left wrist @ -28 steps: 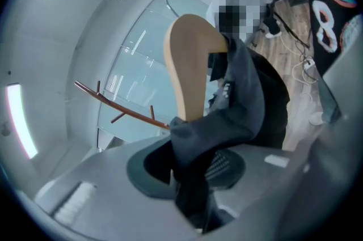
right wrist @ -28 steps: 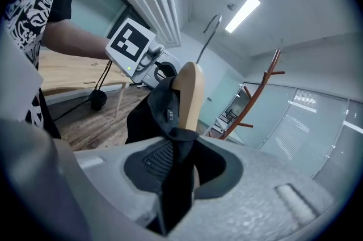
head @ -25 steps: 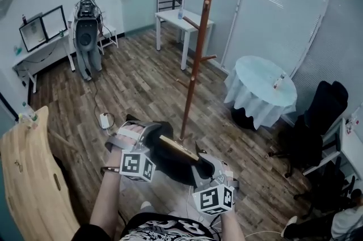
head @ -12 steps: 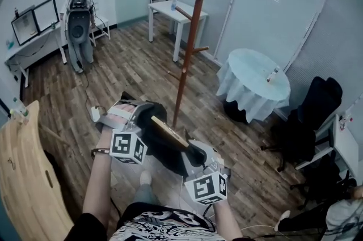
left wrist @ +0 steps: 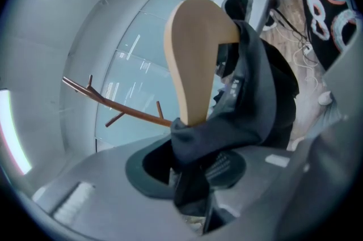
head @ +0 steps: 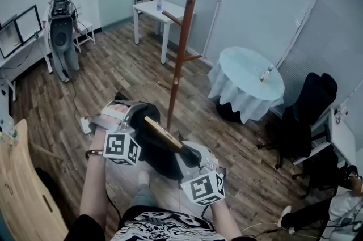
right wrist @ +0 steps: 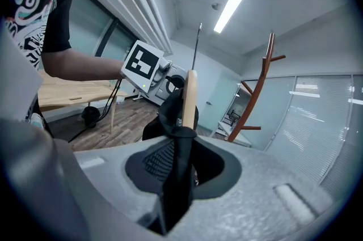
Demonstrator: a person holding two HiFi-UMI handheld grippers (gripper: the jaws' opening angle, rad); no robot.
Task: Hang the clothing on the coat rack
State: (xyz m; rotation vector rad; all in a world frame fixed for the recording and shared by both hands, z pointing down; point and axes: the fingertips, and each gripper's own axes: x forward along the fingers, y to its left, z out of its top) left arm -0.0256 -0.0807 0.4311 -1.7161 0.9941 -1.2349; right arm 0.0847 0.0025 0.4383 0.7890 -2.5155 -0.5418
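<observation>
Left tool (left wrist: 193, 172) is clenched on a fold of the dark clothing (left wrist: 255, 98). Right tool (right wrist: 178, 166) grasps the same dark clothing at the other end; its jaws have just been closing with the cloth between them. The clothing is draped over the wooden hanger (head: 161, 132), which spans from one tool to the other, off the floor. Coat rack (head: 181, 47) stands just ahead of both tools. There is open wood floor (head: 113, 75) ahead-left of the left tool. Round counter (head: 245, 72) and black chair (head: 309, 115) crowd the space ahead-right of the right tool.

The rack top is cut off by the frame edge and its base is hidden behind the clothing. Cloth covers both tools' pads.
</observation>
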